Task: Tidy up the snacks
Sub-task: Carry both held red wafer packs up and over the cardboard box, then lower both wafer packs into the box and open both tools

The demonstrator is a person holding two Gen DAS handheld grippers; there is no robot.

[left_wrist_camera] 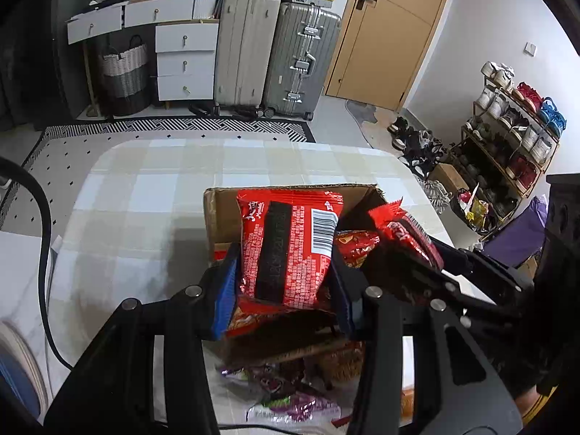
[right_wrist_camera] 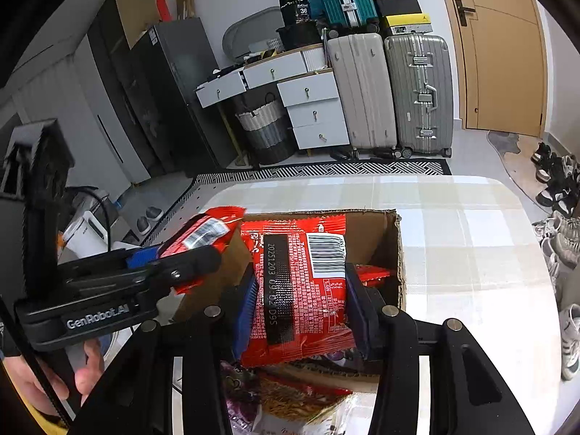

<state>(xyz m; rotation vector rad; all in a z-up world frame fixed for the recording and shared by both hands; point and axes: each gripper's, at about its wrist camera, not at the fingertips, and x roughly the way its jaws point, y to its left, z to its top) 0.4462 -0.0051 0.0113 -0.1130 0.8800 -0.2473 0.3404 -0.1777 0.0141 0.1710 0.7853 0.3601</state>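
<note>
Checked cloth in pale beige and white covers the counter (right_wrist_camera: 471, 239), which stands in a cluttered room with suitcases, a white chest of drawers and a wooden door along the far wall. Near the middle of the counter sits an open cardboard box (right_wrist_camera: 393, 246), its flaps up. Both tools hover over it, each carrying a snack. In the right wrist view, the right tool (right_wrist_camera: 299, 299) pinches a red snack packet (right_wrist_camera: 301, 290), barcode and printed date facing the camera, held upright at the box's near edge. To its left, the left tool (right_wrist_camera: 170, 257) pinches a second red packet (right_wrist_camera: 203, 230) over the box's left wall; part of a hand (right_wrist_camera: 87, 373) grips that tool at the lower left. The left wrist view confirms the left tool's hold, its blue pads pressed on either side of its packet. Inside the box, at least one more red packet (right_wrist_camera: 373, 275) lies on the bottom to the right, so sorting looks under way. Loose snacks, including purple wrappers (left_wrist_camera: 286, 398), lie on the counter just near of the box, so the job appears roughly midway: two packets about to go in, more left to gather.
</note>
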